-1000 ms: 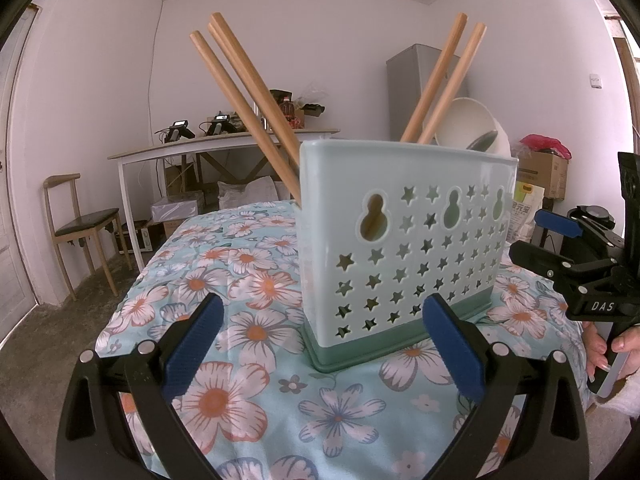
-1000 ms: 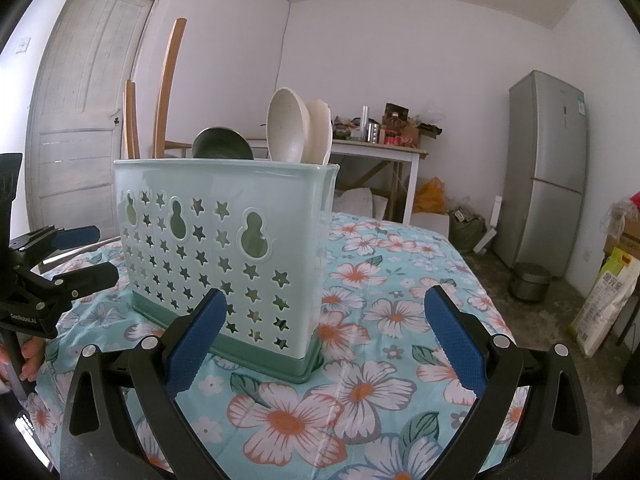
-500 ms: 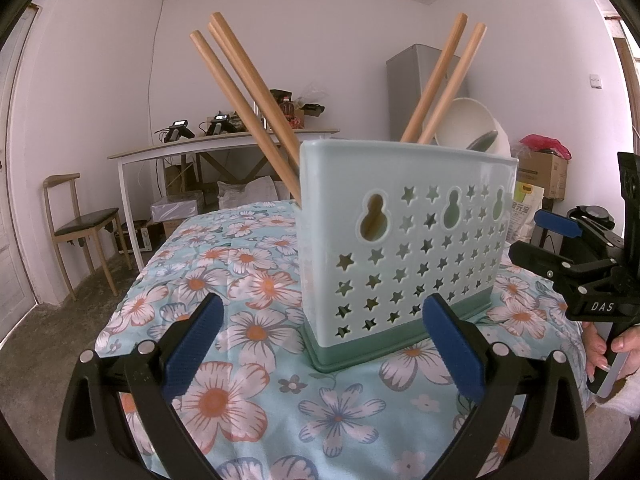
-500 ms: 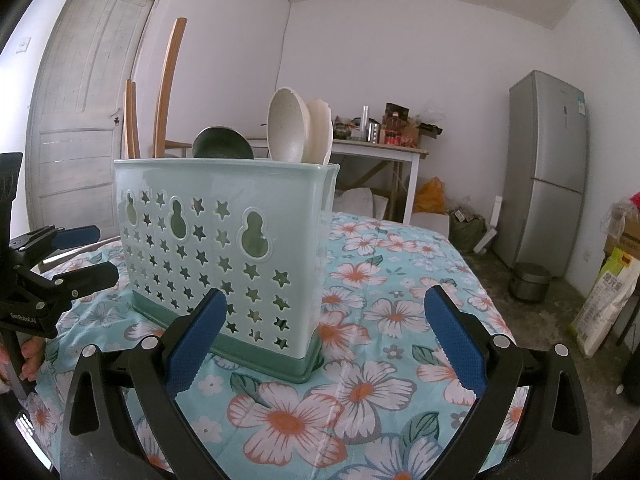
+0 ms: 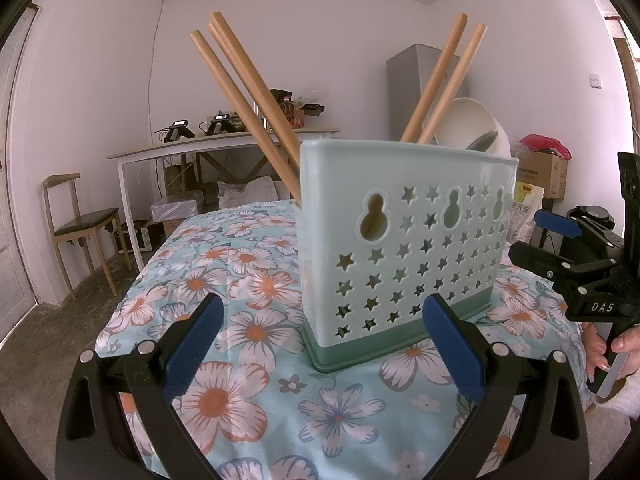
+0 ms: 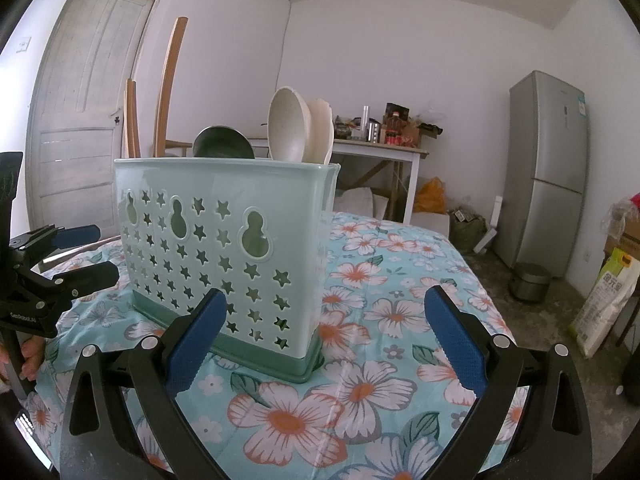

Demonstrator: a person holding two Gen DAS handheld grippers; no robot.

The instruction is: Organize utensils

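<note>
A pale green utensil holder [image 5: 404, 248] with star cut-outs stands upright on the floral tablecloth [image 5: 248, 292]; it also shows in the right wrist view [image 6: 224, 248]. Wooden chopsticks [image 5: 248, 92] lean out of its one end, more chopsticks [image 5: 444, 80] further along. White spoons [image 6: 298, 126] and a dark green spoon [image 6: 222, 142] stand in its other end. My left gripper [image 5: 324, 344] is open and empty in front of the holder. My right gripper [image 6: 324, 344] is open and empty at the holder's other side; it shows in the left wrist view [image 5: 560, 240].
A white side table [image 5: 224, 148] with gear and a wooden chair [image 5: 80, 224] stand behind. A grey fridge [image 6: 548, 168], a small pot [image 6: 530, 286] and bags sit on the floor to the right. The table's edge drops off close in front.
</note>
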